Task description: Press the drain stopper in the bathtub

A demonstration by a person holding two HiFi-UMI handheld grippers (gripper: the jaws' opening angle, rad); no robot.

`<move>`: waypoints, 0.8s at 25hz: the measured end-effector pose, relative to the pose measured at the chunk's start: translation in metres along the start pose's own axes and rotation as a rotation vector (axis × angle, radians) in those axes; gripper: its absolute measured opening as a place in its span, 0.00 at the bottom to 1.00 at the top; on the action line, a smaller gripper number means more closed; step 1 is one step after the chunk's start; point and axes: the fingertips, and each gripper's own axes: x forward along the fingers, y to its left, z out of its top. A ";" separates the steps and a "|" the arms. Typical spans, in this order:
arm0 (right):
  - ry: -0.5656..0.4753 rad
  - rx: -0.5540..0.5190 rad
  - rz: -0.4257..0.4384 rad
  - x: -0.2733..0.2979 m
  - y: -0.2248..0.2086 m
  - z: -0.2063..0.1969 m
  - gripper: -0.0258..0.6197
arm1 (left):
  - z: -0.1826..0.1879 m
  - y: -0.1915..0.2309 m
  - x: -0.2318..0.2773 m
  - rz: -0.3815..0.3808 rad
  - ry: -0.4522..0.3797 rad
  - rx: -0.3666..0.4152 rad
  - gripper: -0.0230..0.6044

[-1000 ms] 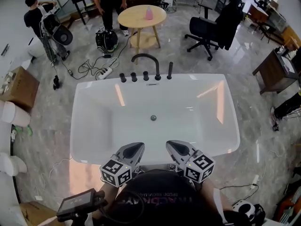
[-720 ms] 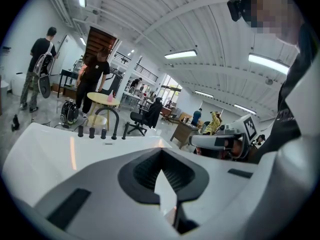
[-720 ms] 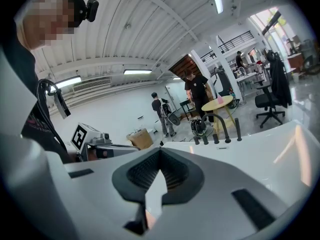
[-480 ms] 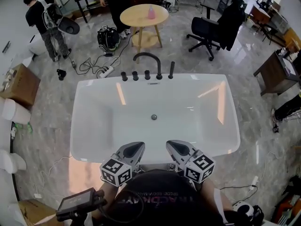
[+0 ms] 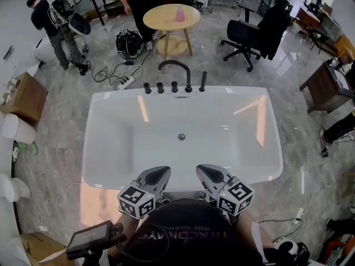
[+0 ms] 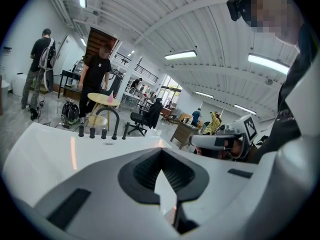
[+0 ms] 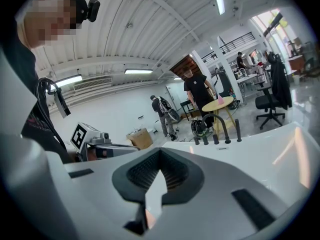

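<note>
White bathtub (image 5: 111, 143) untouched; left gripper (image 5: 157, 175), right gripper (image 5: 210, 174) fingers (image 6: 140, 171) together, empty.

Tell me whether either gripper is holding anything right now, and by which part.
Nothing is held. The left gripper and right gripper both have jaws shut on nothing, well short of the drain stopper in the bathtub.

floor (image 5: 66, 121) | carrying tub (image 5: 222, 143), table (image 5: 161, 18), chair (image 5: 249, 35), box (image 5: 19, 101) | cables (image 5: 111, 73) lying near table
</note>
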 end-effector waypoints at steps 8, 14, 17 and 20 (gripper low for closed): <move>0.001 0.000 -0.002 -0.002 0.000 -0.002 0.06 | -0.002 -0.003 0.000 -0.001 -0.001 0.002 0.05; 0.003 0.002 -0.003 -0.001 0.000 -0.003 0.06 | -0.002 -0.003 0.001 -0.001 0.001 0.011 0.05; 0.002 0.005 -0.005 0.000 0.000 -0.001 0.06 | 0.000 -0.002 0.000 -0.003 0.005 0.012 0.05; 0.002 0.005 -0.004 0.000 0.002 0.000 0.06 | 0.001 -0.002 -0.001 -0.002 0.004 0.012 0.05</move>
